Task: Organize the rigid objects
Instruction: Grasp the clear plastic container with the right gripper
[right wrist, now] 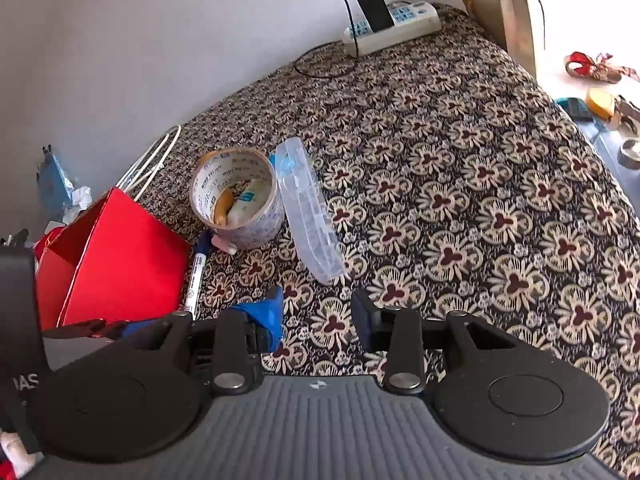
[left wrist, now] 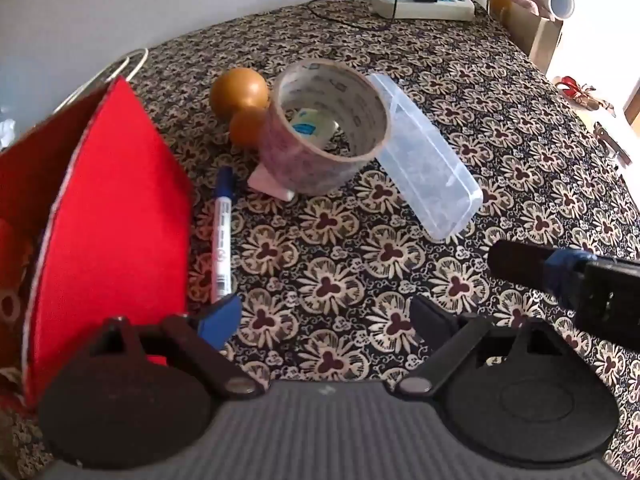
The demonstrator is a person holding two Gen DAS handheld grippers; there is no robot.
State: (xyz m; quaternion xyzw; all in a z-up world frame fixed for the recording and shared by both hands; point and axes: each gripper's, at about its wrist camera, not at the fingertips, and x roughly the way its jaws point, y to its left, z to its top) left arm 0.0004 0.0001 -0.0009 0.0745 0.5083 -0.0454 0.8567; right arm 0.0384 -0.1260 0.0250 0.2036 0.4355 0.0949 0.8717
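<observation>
The counter (left wrist: 460, 92) has a flowery cloth, and the things to tidy sit in a little bunch near the red bag (left wrist: 116, 216), which stands open on the left. A big roll of tape (left wrist: 320, 140) stands on a pink eraser (left wrist: 272, 186), so it tilts and could tip over if bumped. A clear plastic lid (left wrist: 428, 160) leans on the roll and might slide off then. Two golden balls (left wrist: 240, 92) touch the roll's far side and could roll away. A blue marker (left wrist: 222, 240) lies just beside the bag. The left tool (left wrist: 324, 316) is wide apart with nothing in it. The right tool (right wrist: 320, 316) is apart too and empty. Far back lie a power strip (left wrist: 424, 4) and its cord, out of the way.
</observation>
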